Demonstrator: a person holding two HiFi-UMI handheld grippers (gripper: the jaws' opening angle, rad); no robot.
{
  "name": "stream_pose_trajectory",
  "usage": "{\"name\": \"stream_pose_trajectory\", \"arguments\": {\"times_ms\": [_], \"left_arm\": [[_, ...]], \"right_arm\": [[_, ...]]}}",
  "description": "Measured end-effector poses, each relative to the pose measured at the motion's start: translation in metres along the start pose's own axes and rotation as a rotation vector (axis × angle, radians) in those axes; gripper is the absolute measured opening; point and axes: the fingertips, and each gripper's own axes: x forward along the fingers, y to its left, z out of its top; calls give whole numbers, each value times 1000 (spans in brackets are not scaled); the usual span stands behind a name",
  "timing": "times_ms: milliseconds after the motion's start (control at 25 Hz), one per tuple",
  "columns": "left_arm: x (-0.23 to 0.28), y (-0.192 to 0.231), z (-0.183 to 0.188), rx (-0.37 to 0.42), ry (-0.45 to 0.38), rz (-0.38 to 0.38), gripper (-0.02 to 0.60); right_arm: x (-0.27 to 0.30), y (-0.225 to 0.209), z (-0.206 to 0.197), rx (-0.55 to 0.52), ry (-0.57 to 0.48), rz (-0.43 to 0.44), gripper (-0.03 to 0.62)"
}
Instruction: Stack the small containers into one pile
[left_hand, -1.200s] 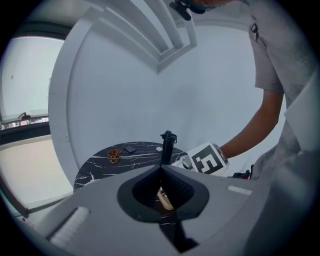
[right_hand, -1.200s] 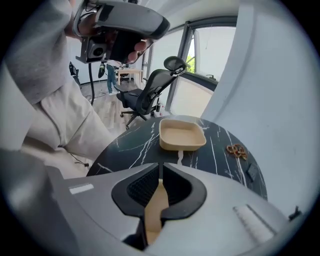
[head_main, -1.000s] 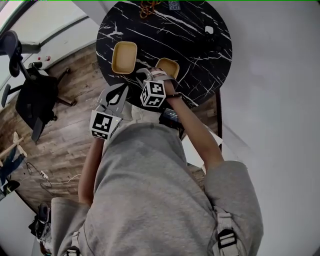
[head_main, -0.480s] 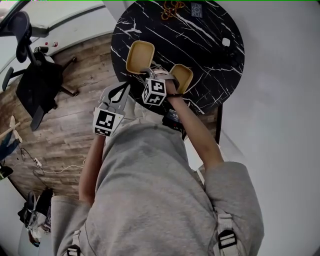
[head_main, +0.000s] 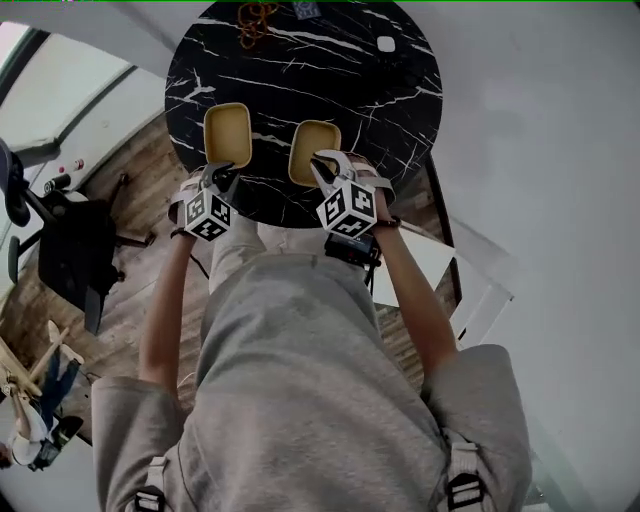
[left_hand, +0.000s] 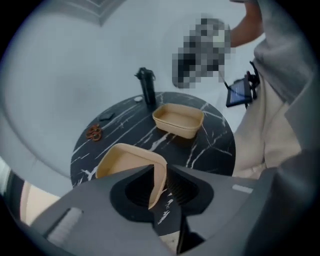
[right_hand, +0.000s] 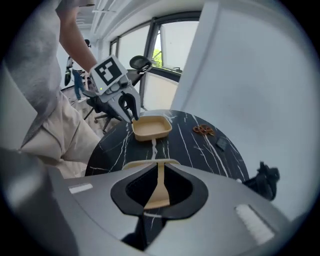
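Note:
Two shallow tan containers sit side by side on the round black marble table (head_main: 380, 110). My left gripper (head_main: 217, 184) is shut on the near rim of the left container (head_main: 228, 132); its thin wall (left_hand: 158, 181) stands pinched between the jaws. My right gripper (head_main: 324, 170) has the near wall of the right container (head_main: 314, 148) between its jaws, which are closing on that wall (right_hand: 160, 181). From the left gripper view the right container (left_hand: 179, 119) shows across the table. The right gripper view shows the left container (right_hand: 151, 127) with the left gripper (right_hand: 131, 114) on it.
At the table's far side lie a brown pretzel-like thing (head_main: 255, 12), a small white item (head_main: 386, 43) and a dark card (head_main: 305, 8). A tall dark object (left_hand: 146, 90) stands near the far edge. A black office chair (head_main: 70, 250) is on the wooden floor at left.
My left gripper came up from beside the table over the floor and took hold of the left container's rim. My right gripper shifted onto the right container's near rim.

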Motion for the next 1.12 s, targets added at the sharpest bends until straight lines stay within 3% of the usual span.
{"name": "stream_pose_trajectory", "arguments": {"times_ms": [80,160,360,600,920,1120], "left_arm": [[16,-15,-8,107,64,-84,96],[25,-24,-11,155,98,-129,101],[39,-27,-12,262,160,-142,90],[52,-28,-14,264,254,-159,55],[50,-27,-6,272,263,-135,22],[41,-24,3,290,225,-87,12]], "right_arm": [[-21,-6,-29,83,23,-53,55],[-39,-9,-56,172,38,-107,54],[-67,1,-107,339,54,-200,52],[-82,14,-138,433,51,-239,51],[-79,12,-144,466,19,-251,51],[-75,8,-143,463,9,-251,46]]}}
